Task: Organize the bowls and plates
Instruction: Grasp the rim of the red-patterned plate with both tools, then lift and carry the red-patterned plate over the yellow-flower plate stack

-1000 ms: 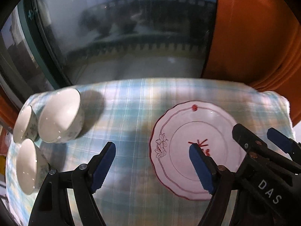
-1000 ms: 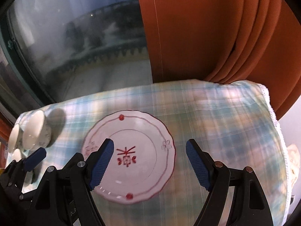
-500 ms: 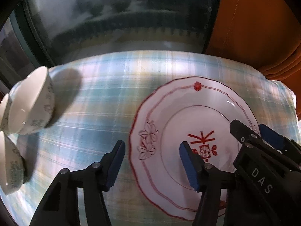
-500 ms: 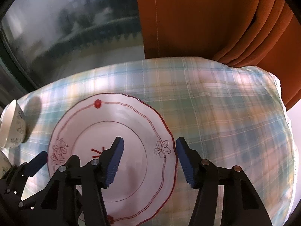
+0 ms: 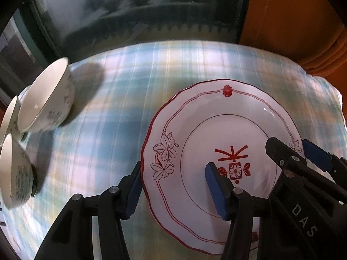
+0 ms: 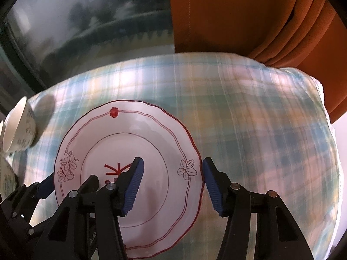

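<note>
A white plate with red rim and red flower motifs (image 5: 216, 121) lies flat on the plaid tablecloth; it also shows in the right wrist view (image 6: 128, 143). My left gripper (image 5: 175, 189) is open and straddles the plate's left rim, one finger outside the edge, one over the plate's centre. My right gripper (image 6: 172, 185) is open and straddles the plate's right rim. Three white bowls with green floral print stand at the left: one (image 5: 46, 98), one (image 5: 14, 173) and one partly hidden behind (image 5: 9, 114).
The table carries a blue-green plaid cloth (image 6: 249, 119). A dark window (image 5: 130, 10) runs behind the table's far edge. An orange curtain (image 6: 249, 17) hangs at the back right. The cloth's right edge (image 6: 329, 143) drops off beside the plate.
Both grippers have moved down and forward toward the plate and narrowed somewhat. Their fingers now straddle the plate's left and right rims. The bowls have not moved.
</note>
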Available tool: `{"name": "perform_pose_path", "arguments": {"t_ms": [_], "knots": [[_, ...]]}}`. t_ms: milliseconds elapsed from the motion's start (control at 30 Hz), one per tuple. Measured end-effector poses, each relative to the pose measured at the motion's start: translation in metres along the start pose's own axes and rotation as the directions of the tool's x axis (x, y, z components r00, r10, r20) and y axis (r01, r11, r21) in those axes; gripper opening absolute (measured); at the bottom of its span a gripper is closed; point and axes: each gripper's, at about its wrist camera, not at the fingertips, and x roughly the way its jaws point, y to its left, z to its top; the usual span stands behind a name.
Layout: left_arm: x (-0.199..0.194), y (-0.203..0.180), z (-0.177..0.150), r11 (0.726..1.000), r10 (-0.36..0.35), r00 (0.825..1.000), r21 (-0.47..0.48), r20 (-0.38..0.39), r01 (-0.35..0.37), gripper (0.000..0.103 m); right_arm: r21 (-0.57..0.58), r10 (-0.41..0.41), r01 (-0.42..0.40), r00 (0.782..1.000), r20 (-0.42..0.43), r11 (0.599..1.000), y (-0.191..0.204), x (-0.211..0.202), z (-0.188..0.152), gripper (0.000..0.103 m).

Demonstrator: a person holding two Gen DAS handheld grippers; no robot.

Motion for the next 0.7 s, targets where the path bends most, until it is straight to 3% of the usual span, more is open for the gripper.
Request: {"name": "perform_pose_path", "arguments": {"t_ms": [167, 367, 700], "knots": [[-0.01, 0.011, -0.025, 1.0, -0.002, 1.0, -0.005, -0.03, 0.002, 0.058, -0.038, 0.004, -0.005, 0.999, -0.033, 0.999, 0.012, -0.01, -0.023, 0.06], [-0.015, 0.02, -0.029, 0.999, -0.023, 0.999, -0.03, -0.046, 0.021, 0.058, -0.044, 0.03, -0.033, 0.997, -0.07, 0.998, 0.019, -0.02, -0.043, 0.06], [-0.013, 0.025, -0.034, 0.998, -0.037, 0.999, -0.043, -0.039, 0.035, 0.058, -0.037, 0.023, -0.026, 0.997, -0.074, 0.999, 0.021, -0.008, -0.04, 0.059]]}}
